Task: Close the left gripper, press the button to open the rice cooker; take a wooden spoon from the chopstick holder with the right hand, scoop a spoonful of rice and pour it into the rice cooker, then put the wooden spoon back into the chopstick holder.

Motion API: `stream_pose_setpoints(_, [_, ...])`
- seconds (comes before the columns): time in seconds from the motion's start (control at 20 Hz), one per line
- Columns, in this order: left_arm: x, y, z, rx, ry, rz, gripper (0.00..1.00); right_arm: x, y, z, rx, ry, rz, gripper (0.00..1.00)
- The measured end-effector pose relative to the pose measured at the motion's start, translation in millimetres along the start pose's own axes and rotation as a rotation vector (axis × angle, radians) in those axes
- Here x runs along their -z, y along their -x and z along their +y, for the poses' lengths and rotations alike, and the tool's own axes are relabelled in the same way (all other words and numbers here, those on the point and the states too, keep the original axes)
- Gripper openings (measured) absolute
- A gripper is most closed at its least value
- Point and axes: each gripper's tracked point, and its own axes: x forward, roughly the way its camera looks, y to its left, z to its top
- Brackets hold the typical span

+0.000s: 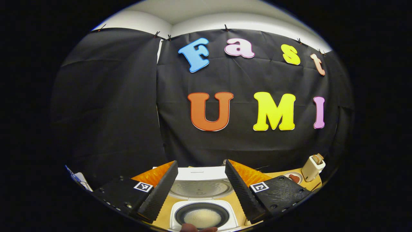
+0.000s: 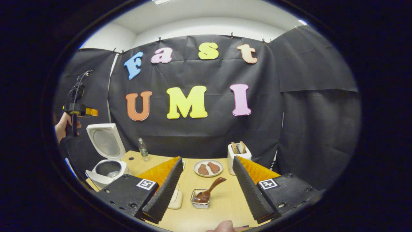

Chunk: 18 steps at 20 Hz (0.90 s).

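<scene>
Cooker (image 1: 203, 209) lid up, rice inside; spoon (image 2: 208, 190) back in its holder (image 2: 200, 203) — task looks all but done; left gripper (image 1: 201, 183) and right gripper (image 2: 206, 187) both spread, empty.

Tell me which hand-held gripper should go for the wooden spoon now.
Right. The right hand-held gripper is open with the brown wooden spoon lying straight ahead between its fingers. The left hand-held gripper hangs above the open white rice cooker.

Left gripper view: high and close over the open rice cooker (image 1: 202, 206) at 6 o'clock, facing the wall; right gripper view: farther back over the table (image 2: 222, 206), same rice cooker (image 2: 107, 161) at 9 o'clock.
</scene>
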Motion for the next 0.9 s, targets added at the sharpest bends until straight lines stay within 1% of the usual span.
stream_pose_setpoints(0.2, [14, -38, 8, 0.002, 0.010, 0.049, 0.95, 7, 11, 3, 0.030, 0.008, 0.023, 0.99])
stream_pose_setpoints(0.4, [22, -59, 18, -0.001, 0.031, 0.091, 0.94, 17, 18, 5, 0.066, -0.012, 0.043, 1.00])
stream_pose_setpoints(0.5, [35, -67, 20, 0.004, 0.045, 0.148, 0.94, 19, 21, 8, 0.073, -0.029, 0.047, 1.00])
stream_pose_setpoints(0.55, [41, -66, 20, 0.005, 0.052, 0.177, 0.94, 19, 21, 9, 0.075, -0.031, 0.047, 1.00])
stream_pose_setpoints(0.7, [45, -61, 18, 0.011, 0.046, 0.202, 0.96, 16, 20, 18, 0.067, -0.028, 0.040, 1.00])
stream_pose_setpoints(0.9, [54, -32, 15, 0.028, 0.061, 0.266, 0.97, 21, 17, 37, 0.016, -0.027, 0.046, 1.00])
